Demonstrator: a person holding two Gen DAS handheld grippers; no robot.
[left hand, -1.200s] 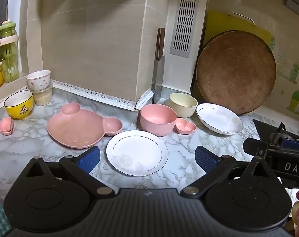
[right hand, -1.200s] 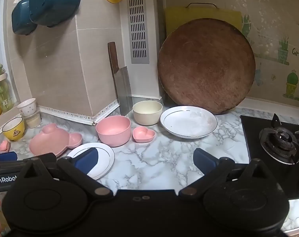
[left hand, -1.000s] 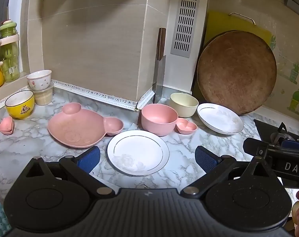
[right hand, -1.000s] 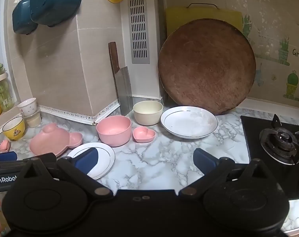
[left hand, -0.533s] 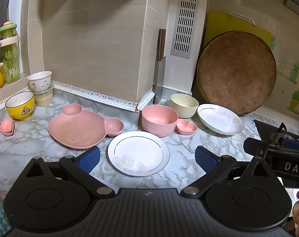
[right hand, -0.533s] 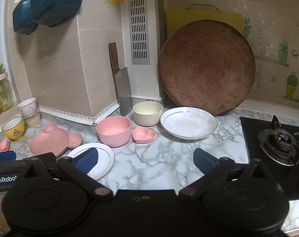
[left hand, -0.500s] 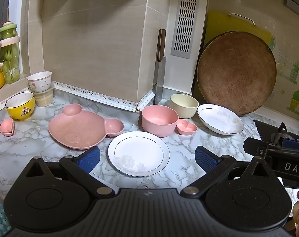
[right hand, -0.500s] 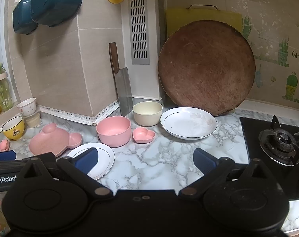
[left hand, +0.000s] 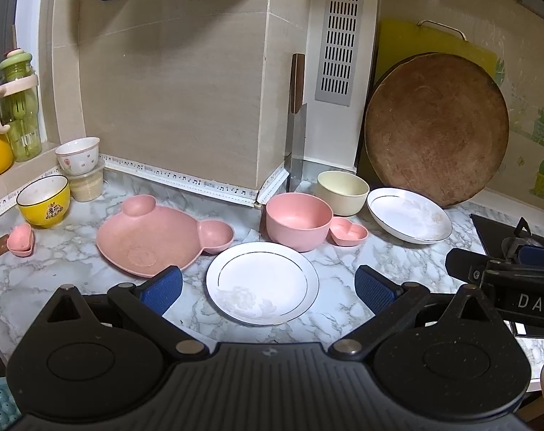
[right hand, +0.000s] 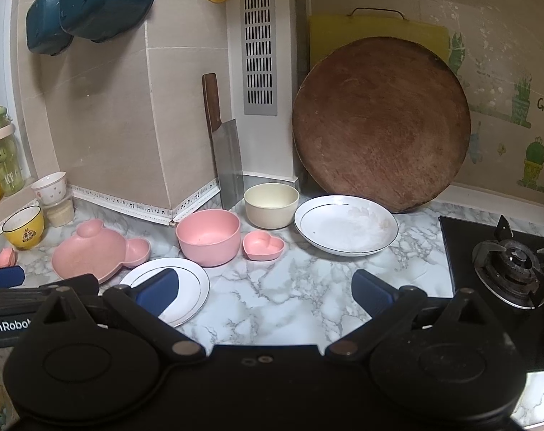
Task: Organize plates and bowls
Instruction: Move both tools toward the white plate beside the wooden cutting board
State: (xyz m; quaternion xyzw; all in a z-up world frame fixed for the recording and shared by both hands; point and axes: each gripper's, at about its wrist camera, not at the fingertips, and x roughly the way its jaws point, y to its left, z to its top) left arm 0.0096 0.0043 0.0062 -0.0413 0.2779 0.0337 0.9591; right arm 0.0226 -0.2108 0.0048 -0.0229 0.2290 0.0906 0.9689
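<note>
Marble surface, dishes spread along its back half.

Round wooden board leans on the back wall, a yellow board behind it. Gas burner at the right end of the surface.

Left hand-held gripper: jaws wide apart, nothing between them, poised above the surface. Framed between its blue pads sits a flat white plate.

Right hand-held gripper: likewise spread open and empty, over bare marble; its left pad overlaps the near white plate in that view.

Pink bear-shaped plate lies left of the flat white plate, just beside it.

Deeper white plate rests at the foot of the wooden board, well right of the others.

Pink bowl stands upright behind the flat white plate. Cream bowl behind it to the right, near the wall.

Cleaver stands propped against the wall corner.

Yellow bowl at far left. Small white cup sits on a lidded tub behind it.

Pink heart dish sits just beside the pink bowl, on its right. A second small pink dish lies at the far left edge.
</note>
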